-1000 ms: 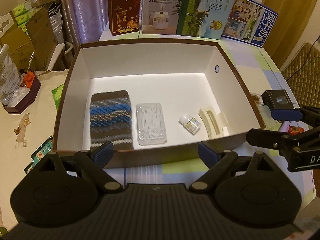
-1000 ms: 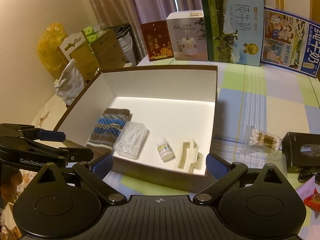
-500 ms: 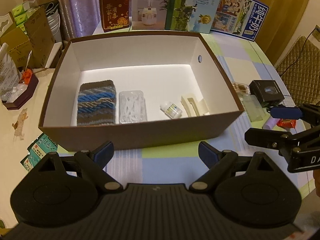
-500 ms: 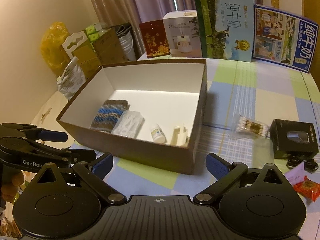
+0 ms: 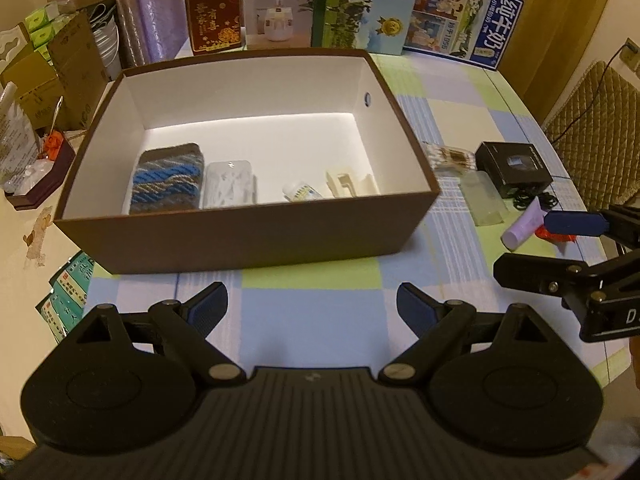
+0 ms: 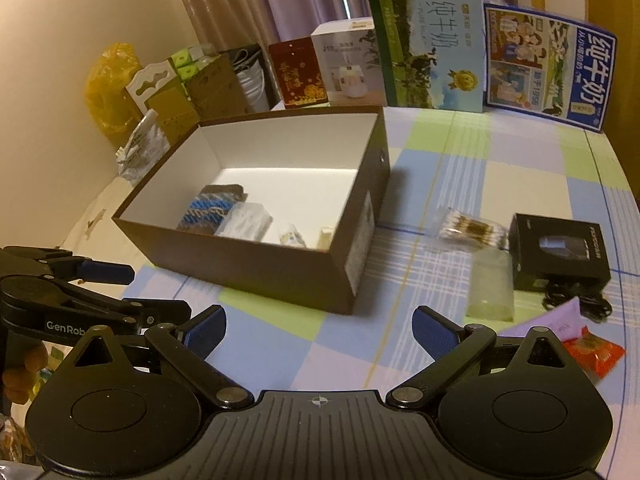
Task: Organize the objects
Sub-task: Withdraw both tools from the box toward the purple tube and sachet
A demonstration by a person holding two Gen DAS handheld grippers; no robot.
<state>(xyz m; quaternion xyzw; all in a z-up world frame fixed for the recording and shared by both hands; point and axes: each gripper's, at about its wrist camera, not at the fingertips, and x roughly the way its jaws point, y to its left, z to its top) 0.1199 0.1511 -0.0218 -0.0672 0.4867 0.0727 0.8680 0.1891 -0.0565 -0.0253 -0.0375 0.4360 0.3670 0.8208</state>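
Observation:
A brown box [image 5: 248, 240] with a white inside stands on the checked tablecloth. In it lie a knitted striped pouch [image 5: 168, 184], a clear plastic case [image 5: 229, 189], a small white bottle [image 5: 302, 191] and a cream clip [image 5: 352, 184]. My left gripper [image 5: 312, 306] hangs open and empty before the box's near wall. My right gripper [image 6: 318, 330] is open and empty too, near the box's front right corner [image 6: 344, 276]. To the right of the box lie a cotton swab pack [image 6: 472, 230], a black box [image 6: 560, 252], a clear case [image 6: 490, 284], a lilac tube [image 5: 522, 226] and an orange packet [image 6: 596, 354].
Tall cartons [image 5: 360, 4] stand in a row along the table's far edge. Cardboard boxes [image 5: 44, 72] and a small tray [image 5: 36, 184] of odds and ends crowd the left side. A padded chair [image 5: 592, 128] is at the right. Green leaflets [image 5: 68, 292] lie at the left table edge.
Both grippers have drawn back from the box, which now looks smaller and farther. More tablecloth shows in front, and the loose items on the right have come into view.

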